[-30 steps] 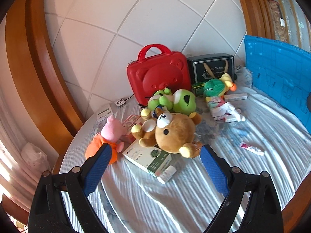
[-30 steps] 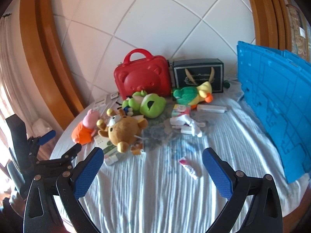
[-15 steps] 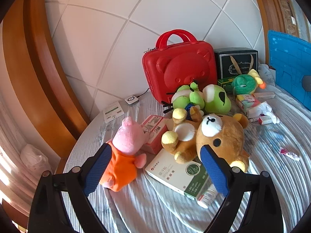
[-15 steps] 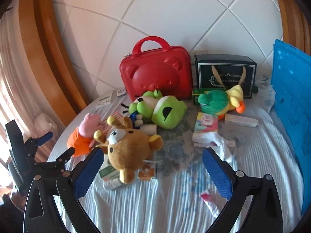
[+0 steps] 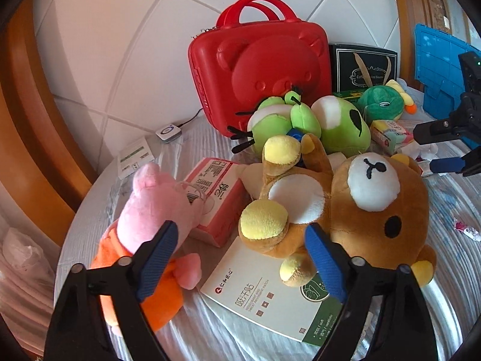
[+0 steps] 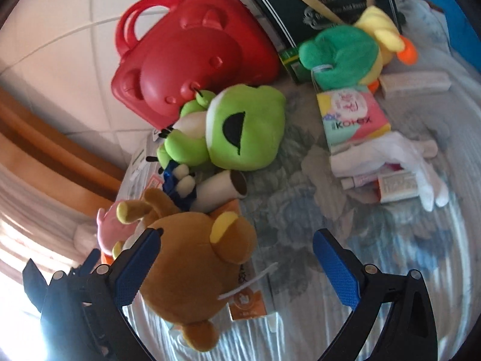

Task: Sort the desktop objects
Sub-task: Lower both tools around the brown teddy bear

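Note:
A brown plush bear (image 5: pixel 354 204) lies on the white-clothed table, also in the right wrist view (image 6: pixel 192 273). A pink pig plush (image 5: pixel 150 219) lies left of it, and a green frog plush (image 5: pixel 318 123) (image 6: pixel 234 129) behind it. A green-and-yellow duck plush (image 6: pixel 345 54) lies further right. My left gripper (image 5: pixel 240 240) is open and empty, low over the pig and the bear's legs. My right gripper (image 6: pixel 234 249) is open and empty, with its left finger beside the bear's head; it also shows in the left wrist view (image 5: pixel 445 144).
A red bear-faced case (image 5: pixel 261 69) and a dark gift box (image 6: pixel 324 0) stand against the tiled wall. A pink box (image 5: pixel 216 192), a white-and-green box (image 5: pixel 270 300), a tissue pack (image 6: pixel 351 117), small tubes and packets (image 6: pixel 390 180) lie about. A blue crate (image 5: pixel 436 57) stands at right.
Both grippers have moved forward and down toward the toys, so the bear, pig and frog now fill the views. The right gripper has tilted. Both stay open.

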Tool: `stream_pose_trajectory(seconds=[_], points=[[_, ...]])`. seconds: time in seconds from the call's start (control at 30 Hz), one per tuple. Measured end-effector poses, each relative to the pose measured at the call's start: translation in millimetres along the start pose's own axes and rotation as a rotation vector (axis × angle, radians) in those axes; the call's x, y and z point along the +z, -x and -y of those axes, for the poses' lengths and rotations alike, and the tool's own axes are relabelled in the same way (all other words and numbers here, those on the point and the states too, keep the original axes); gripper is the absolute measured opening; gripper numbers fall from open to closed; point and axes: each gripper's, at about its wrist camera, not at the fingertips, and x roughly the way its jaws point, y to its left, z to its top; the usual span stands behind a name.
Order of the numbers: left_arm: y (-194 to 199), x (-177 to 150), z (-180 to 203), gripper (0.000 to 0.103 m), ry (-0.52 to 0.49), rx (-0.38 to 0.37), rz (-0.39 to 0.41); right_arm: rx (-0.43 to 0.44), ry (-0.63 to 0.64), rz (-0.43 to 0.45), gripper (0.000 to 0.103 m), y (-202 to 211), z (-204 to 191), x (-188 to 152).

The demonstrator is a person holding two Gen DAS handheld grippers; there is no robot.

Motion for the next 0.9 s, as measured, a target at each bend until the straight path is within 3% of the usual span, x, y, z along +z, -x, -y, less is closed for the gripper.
stream_pose_trajectory(seconds=[0.17,0.2,0.27,0.4,0.43,0.5,0.53,0.67,0.77,0.8,0.83,0.87,0.9], points=[[-22.2,4.3,-4.6,0.058,-0.008,-0.047,-0.012,0.066,-0.107,-0.030,0.100,-24.9,15.0,7.6],[-26.2,5.0,-5.5,0.057,-0.011,-0.050,-0.014,0.098,-0.130,-0.046,0.097,-30.7,16.8,8.7],[-31.8,4.7,-8.6,0.057,-0.002,-0.062,-0.020,0.147,-0.182,-0.076,0.078,-42.6,19.9,9.2],[-32.5,4.6,-13.0,0.057,0.001,-0.078,-0.015,0.163,-0.209,-0.102,0.076,-58.9,18.8,8.6],[-32.3,4.6,-12.4,0.056,-0.001,-0.078,-0.015,0.160,-0.209,-0.103,0.071,-60.2,16.7,8.1],[-33.1,5.3,-11.6,0.040,-0.003,-0.094,-0.026,0.153,-0.174,-0.094,0.060,-61.6,9.9,6.6],[-32.9,5.7,-10.1,0.033,-0.007,-0.084,-0.030,0.158,-0.135,-0.090,0.047,-61.8,4.2,5.6],[-33.5,5.4,-12.7,0.030,0.014,-0.065,-0.040,0.142,0.048,-0.089,0.031,-52.3,-25.2,1.8],[-35.0,3.6,-16.1,0.030,0.026,-0.059,-0.051,0.179,0.089,-0.114,0.036,-45.3,-26.5,4.2],[-35.7,3.7,-16.1,0.030,0.023,-0.053,-0.056,0.180,0.089,-0.096,0.047,-38.4,-23.2,3.6],[-36.1,4.0,-16.0,0.029,0.018,-0.051,-0.057,0.183,0.082,-0.079,0.085,-30.4,-18.5,3.8],[-36.4,3.8,-15.9,0.029,0.015,-0.050,-0.057,0.191,0.075,-0.056,0.103,-22.2,-13.2,3.0],[-37.0,3.7,-15.8,0.029,0.014,-0.049,-0.060,0.199,0.071,-0.028,0.102,-13.3,-7.1,1.3]])
